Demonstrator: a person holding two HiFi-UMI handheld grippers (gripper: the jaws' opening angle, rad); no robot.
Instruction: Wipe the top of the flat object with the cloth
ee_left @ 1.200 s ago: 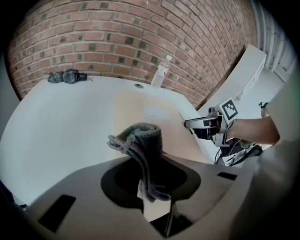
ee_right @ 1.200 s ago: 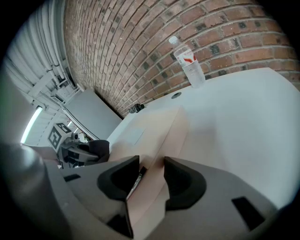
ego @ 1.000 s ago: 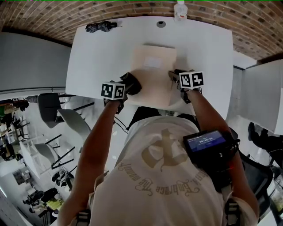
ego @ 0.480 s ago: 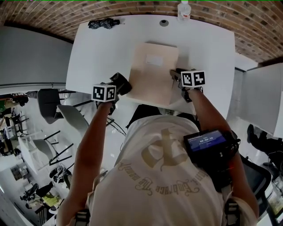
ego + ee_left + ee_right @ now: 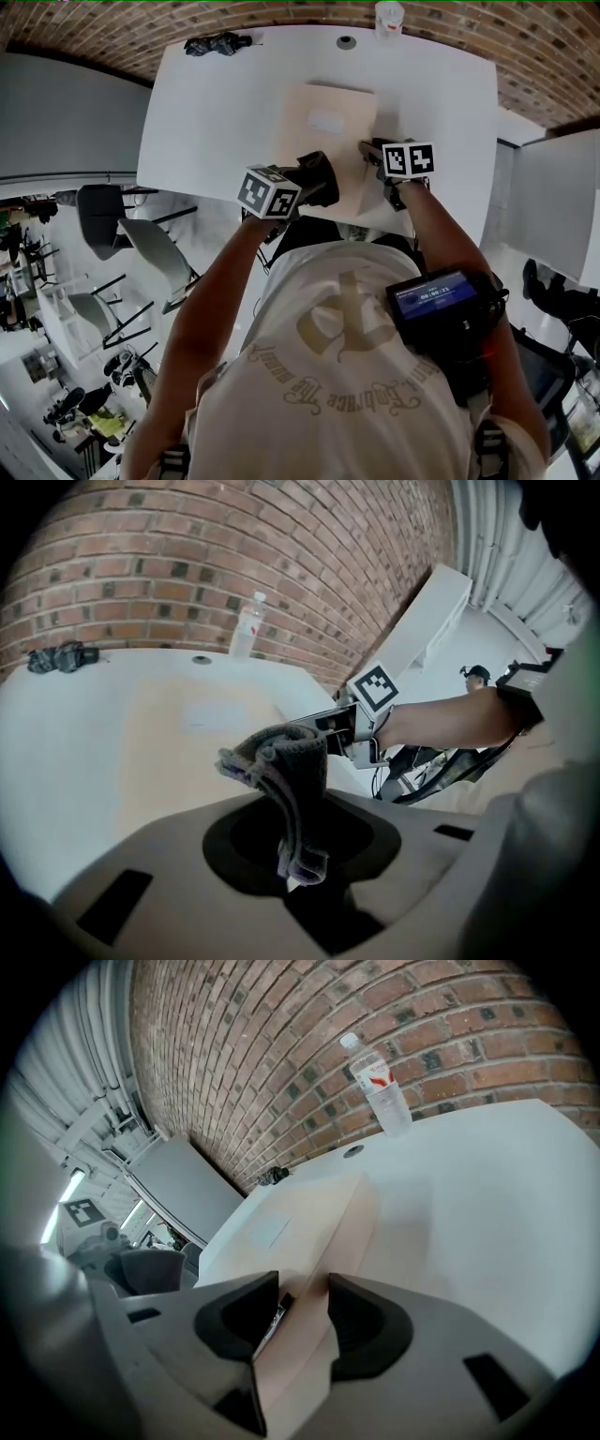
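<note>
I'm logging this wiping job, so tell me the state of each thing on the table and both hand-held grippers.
Left hand-held gripper: shut on the cloth.
Right hand-held gripper: shut on the flat box edge.
Cloth: bunched, clamped.
Flat box: lying flat on the table.
Bottle: upright, capped.
Dark bundle: crumpled, untouched.

No legible text anywhere (shirt lettering (image 5: 342,401) indistinct)

The pale beige flat rectangular box (image 5: 323,150) lies on the white table (image 5: 206,112) with a small white label on top. The right gripper (image 5: 305,1312) pinches its near right edge. The dark grey knitted cloth (image 5: 286,766), bunched, hangs clamped in the left gripper (image 5: 295,855) at the box's near left edge.
</note>
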